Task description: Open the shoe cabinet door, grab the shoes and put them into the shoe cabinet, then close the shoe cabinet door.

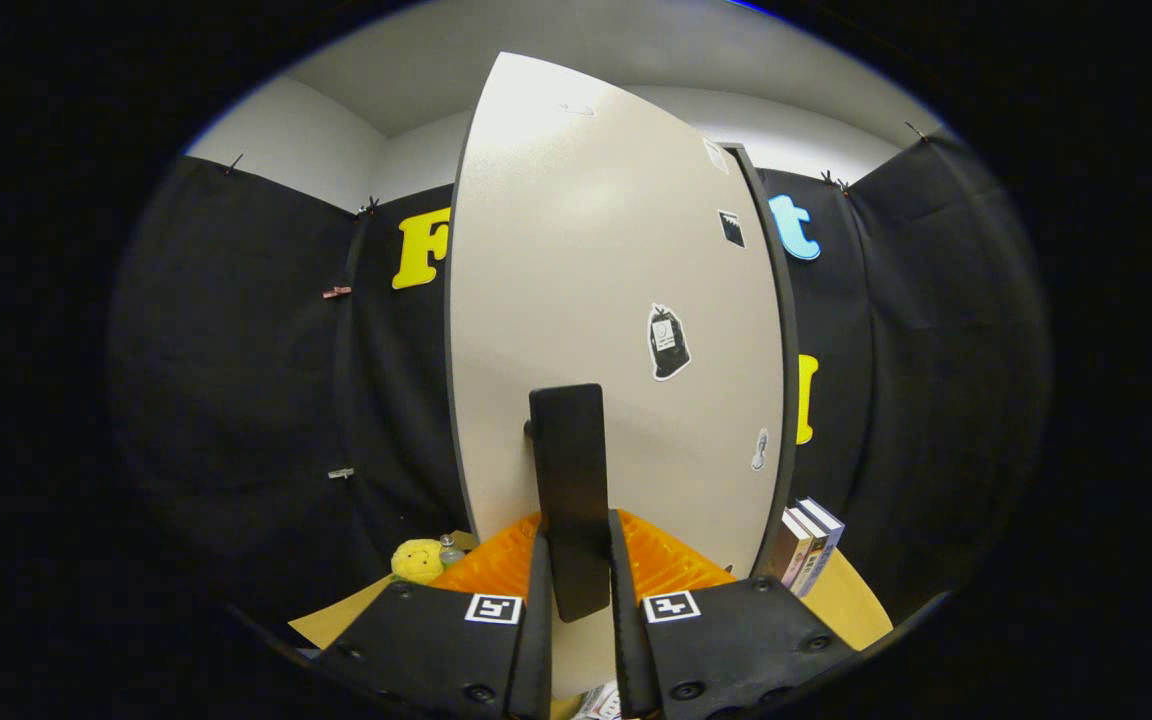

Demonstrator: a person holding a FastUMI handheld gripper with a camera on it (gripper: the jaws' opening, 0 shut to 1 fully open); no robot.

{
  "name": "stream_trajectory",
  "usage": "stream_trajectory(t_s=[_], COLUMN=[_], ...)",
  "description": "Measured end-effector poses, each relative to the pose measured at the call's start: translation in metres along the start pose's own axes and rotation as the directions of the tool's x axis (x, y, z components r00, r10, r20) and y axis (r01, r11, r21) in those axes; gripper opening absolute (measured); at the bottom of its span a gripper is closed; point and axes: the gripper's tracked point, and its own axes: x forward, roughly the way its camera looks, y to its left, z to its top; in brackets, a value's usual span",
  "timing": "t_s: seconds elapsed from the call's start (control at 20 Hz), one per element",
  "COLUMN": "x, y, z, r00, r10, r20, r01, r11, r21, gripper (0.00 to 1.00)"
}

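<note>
Gripper view: the gripper has its two fingers pinched on one flat, smooth black handle, a tall rounded-corner slab standing off the cabinet door. The door is a broad pale panel with a fine matte grain and a dark edge band, bearing four small stickers. Below the handle, behind the fingers, lies something ribbed and orange. Left of the door's foot sits one fuzzy yellow plush toy beside a small bottle. Right of the door stand three upright books on a tan tabletop.
</note>
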Motion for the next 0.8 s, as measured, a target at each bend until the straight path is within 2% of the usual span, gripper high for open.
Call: stream_trajectory(t_s=[0.4,0.8], x=[-0.031,-0.048], y=[-0.04,-0.075], z=[0.008,0.02], r00=[1.0,0.998], r10=[-0.002,-0.056], r20=[-0.002,0.021], r01=[0.002,0.056], r11=[1.0,0.998], r21=[-0.013,0.0], gripper=[0.29,0.29])
